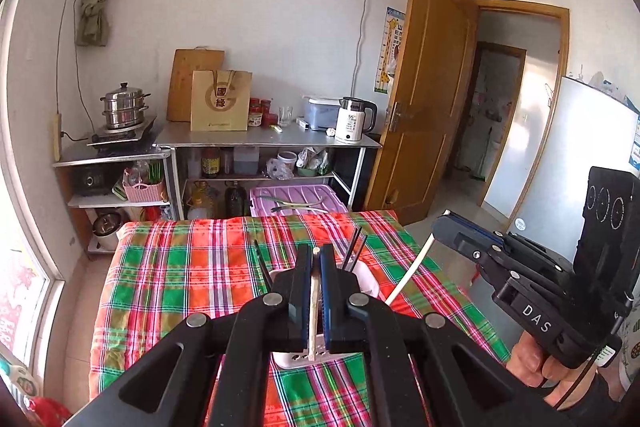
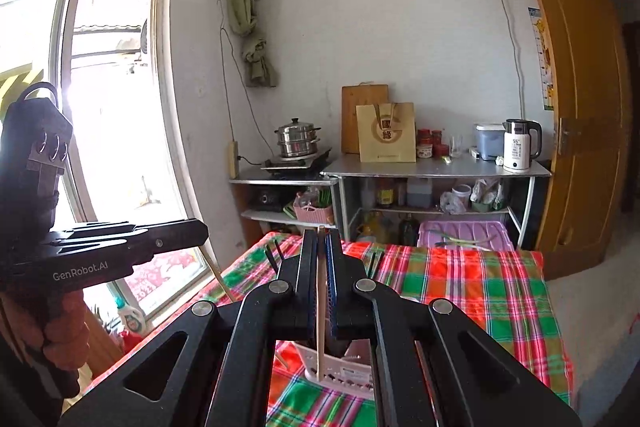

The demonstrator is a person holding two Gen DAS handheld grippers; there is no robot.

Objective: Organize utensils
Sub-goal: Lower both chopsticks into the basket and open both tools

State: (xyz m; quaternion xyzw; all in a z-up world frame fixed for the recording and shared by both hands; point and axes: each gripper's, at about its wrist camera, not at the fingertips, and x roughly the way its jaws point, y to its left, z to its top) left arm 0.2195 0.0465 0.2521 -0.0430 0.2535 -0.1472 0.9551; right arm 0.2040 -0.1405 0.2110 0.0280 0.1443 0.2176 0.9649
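Both grippers are clamped tight, each on one pale chopstick: the left gripper [image 1: 316,259] pinches a wooden chopstick [image 1: 313,311], the right gripper [image 2: 320,247] another chopstick [image 2: 320,311]. Below them a white holder [image 1: 366,277] with dark chopsticks [image 1: 354,247] stands on the plaid tablecloth [image 1: 192,267].

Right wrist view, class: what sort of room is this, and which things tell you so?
Probably a small home kitchen-dining room: a steamer pot on a cooktop, an electric kettle on a metal counter, and a plaid-covered table.
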